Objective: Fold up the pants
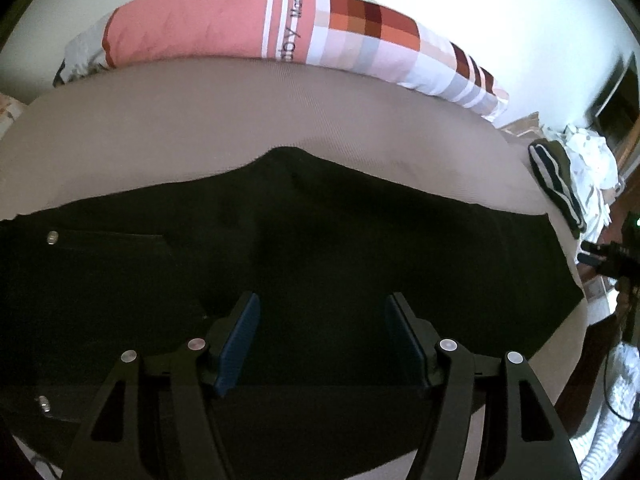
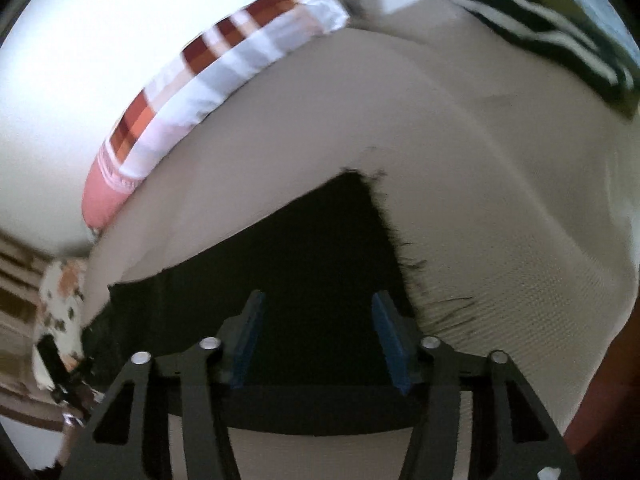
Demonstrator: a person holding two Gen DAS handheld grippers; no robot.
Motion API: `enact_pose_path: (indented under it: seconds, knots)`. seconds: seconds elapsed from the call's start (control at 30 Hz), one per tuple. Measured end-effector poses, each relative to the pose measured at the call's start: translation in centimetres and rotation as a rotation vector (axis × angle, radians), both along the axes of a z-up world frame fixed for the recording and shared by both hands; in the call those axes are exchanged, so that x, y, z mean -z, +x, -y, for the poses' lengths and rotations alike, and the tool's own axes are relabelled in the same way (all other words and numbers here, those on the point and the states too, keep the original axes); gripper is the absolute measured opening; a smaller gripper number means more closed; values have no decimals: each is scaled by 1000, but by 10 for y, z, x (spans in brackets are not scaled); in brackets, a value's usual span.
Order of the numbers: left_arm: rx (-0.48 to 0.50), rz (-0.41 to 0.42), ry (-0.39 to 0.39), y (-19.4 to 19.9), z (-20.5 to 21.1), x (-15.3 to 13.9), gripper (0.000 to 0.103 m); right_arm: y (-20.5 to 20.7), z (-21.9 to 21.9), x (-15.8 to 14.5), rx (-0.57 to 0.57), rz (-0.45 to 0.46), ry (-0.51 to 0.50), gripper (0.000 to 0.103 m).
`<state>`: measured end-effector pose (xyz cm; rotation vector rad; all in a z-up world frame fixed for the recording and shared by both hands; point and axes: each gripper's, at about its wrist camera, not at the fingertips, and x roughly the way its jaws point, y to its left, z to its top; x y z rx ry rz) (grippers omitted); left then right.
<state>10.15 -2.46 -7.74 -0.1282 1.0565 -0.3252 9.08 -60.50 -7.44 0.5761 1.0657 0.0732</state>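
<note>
Black pants (image 1: 320,240) lie flat on bed (image 1: 160,128), soft, limp, likely denim-heavy; both fingers wide, empty: left gripper (image 1: 322,344) mid-leg, right gripper (image 2: 316,344) at frayed hem (image 2: 394,240), pinch edges there.

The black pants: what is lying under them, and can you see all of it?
Under the black pants lies a beige bed cover, which shows all around them and reaches back to the patterned pillow. The part of the cover directly beneath the pants is hidden.
</note>
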Motion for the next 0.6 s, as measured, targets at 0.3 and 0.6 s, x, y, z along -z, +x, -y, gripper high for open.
enact_pose_path:
  seconds: [0.3, 0.6]
  knots:
    - [-13, -55, 29, 12, 17, 14, 66, 11, 34, 31, -40, -54, 55, 34]
    - [14, -46, 101, 13, 30, 20, 66, 30, 32, 41, -140, -9, 108, 29]
